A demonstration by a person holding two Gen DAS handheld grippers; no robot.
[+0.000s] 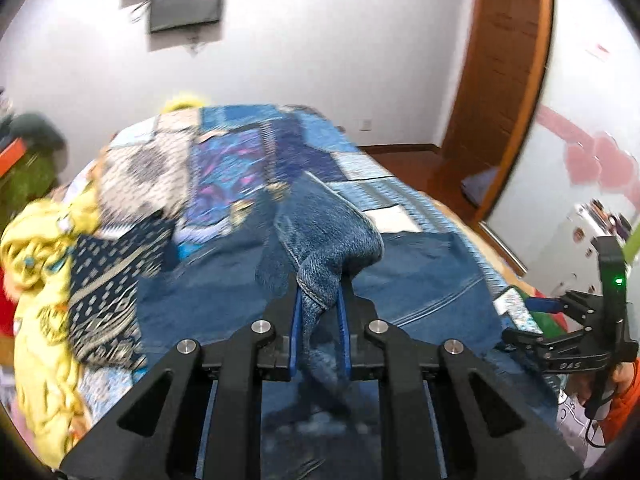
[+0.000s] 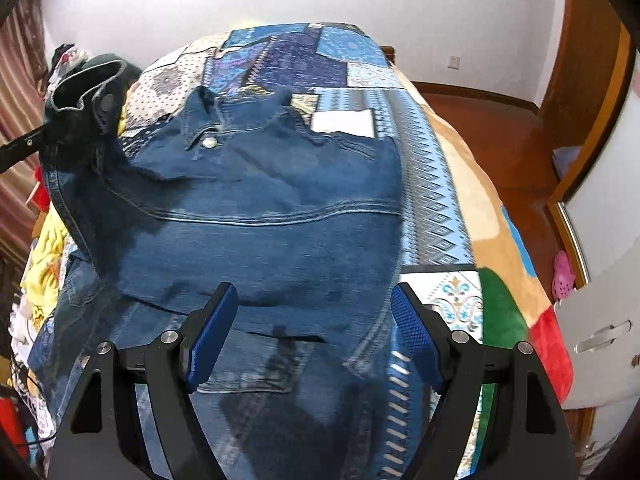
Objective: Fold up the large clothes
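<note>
A blue denim jacket (image 2: 264, 216) lies spread on the patchwork bed cover (image 2: 360, 64), collar and snap button at the far end. My left gripper (image 1: 320, 304) is shut on a bunched denim sleeve (image 1: 328, 240) and holds it lifted above the jacket's body (image 1: 420, 280). The same raised sleeve cuff (image 2: 88, 84) shows at the left of the right wrist view, above the jacket's left side. My right gripper (image 2: 314, 332) is open and empty, hovering over the jacket's lower part. It also shows at the right edge of the left wrist view (image 1: 536, 320).
A pile of yellow and patterned clothes (image 1: 52, 280) lies on the bed's left side. A wooden door frame (image 1: 500, 80) and wooden floor (image 2: 480, 120) are on the right. A white cabinet (image 2: 600, 320) stands close at the right. A screen (image 1: 184, 0) hangs on the far wall.
</note>
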